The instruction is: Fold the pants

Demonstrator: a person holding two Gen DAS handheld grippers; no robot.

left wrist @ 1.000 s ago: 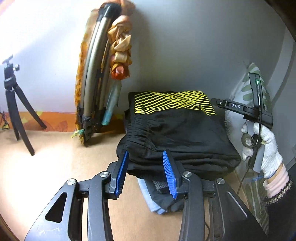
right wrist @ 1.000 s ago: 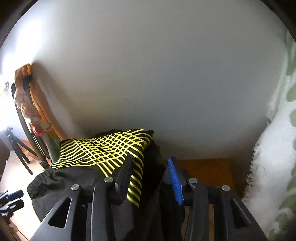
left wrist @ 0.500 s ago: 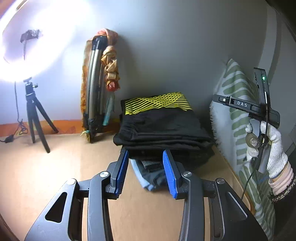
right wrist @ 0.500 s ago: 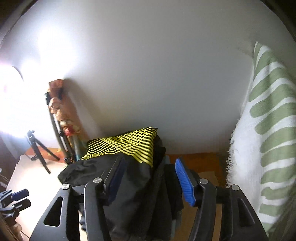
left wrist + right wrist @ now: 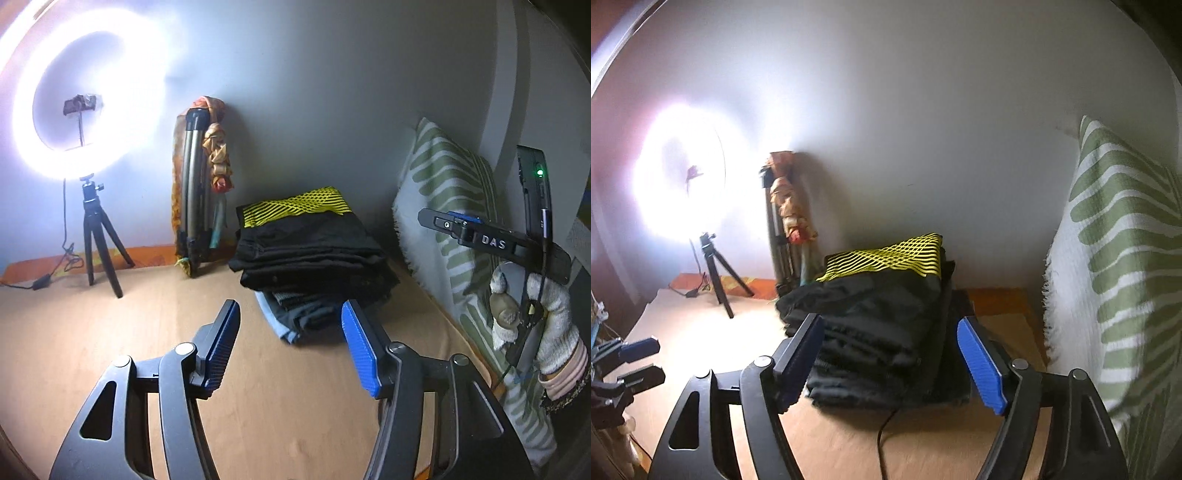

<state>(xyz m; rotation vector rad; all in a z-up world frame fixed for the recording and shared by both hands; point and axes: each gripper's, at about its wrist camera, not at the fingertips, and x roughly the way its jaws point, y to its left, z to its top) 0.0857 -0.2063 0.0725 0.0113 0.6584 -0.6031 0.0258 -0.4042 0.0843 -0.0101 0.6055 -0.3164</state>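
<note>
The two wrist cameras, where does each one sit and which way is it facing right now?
Left wrist: behind the open left gripper, angled down at the folded pants on the stack; the gloved right hand shows at right.
Right wrist: behind the open right gripper, close above the same pants, with the left gripper's tips at the left edge.
Both share the pants, ring light, tripod and striped pillow. Both jaws have just been opening, nothing between them.

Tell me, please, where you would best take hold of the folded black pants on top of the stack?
Probably the folded black pants by their near layered edge, from the front: that edge faces the left tool, while wall and pillow block other sides.
</note>
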